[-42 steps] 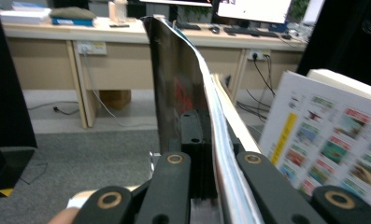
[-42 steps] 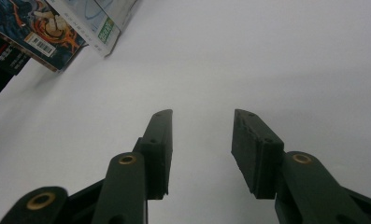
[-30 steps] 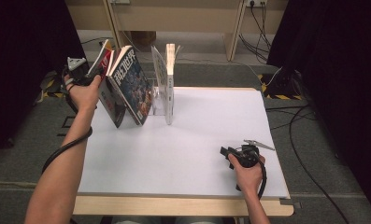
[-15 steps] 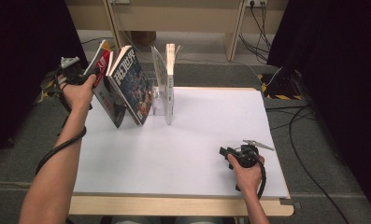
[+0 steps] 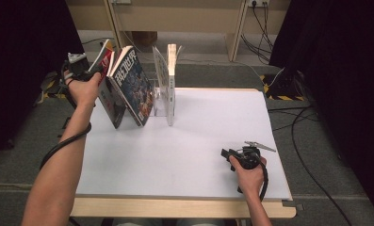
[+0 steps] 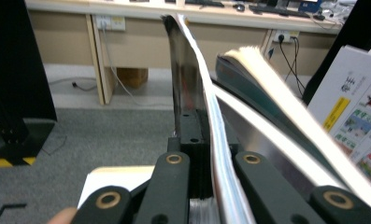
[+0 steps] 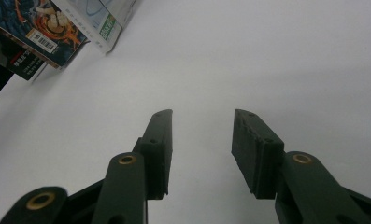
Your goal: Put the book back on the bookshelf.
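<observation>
High view: left gripper (image 5: pixel 99 66) clamps thin book (image 5: pixel 104 56), upper left | right gripper (image 5: pixel 228 154) wide, empty on counter (image 5: pixel 199 141) | shelving unfinished, by my judgement

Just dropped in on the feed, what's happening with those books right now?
A person is sorting books standing at the far left of the white table. The left tongs are shut on the cover of the leftmost book, which leans outward beside the blue book and the upright white book. The right tongs rest open over bare table near the front right, holding nothing.
</observation>
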A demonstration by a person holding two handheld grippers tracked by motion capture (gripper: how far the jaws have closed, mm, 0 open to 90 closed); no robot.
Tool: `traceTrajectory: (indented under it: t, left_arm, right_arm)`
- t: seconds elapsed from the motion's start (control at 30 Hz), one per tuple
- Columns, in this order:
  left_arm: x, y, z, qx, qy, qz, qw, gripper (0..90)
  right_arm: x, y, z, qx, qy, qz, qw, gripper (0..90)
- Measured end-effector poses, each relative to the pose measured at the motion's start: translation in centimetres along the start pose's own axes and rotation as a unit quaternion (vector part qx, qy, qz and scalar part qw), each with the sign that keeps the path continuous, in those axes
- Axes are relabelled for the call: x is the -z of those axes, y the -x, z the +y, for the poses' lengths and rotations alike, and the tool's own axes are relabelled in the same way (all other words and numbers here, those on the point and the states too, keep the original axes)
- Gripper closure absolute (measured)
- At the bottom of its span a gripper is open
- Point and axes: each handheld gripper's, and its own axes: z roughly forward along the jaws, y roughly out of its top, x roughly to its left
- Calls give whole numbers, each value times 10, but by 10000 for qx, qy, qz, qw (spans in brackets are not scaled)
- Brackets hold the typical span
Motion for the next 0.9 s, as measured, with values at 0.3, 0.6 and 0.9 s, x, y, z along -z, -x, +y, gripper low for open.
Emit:
traceTrajectory:
  t: [0.3, 0.6, 0.9]
  left_arm:
    - [-2, -1, -7, 185, 169, 22, 9997, 857]
    - [7, -13, -11, 334, 54, -107, 9994, 664]
    - [31, -11, -6, 388, 144, -188, 9990, 483]
  right_arm:
    - [1, 2, 0, -31, 8, -2, 10000, 592]
    - [3, 1, 3, -50, 70, -9, 10000, 591]
    - [5, 5, 6, -80, 114, -17, 9999, 591]
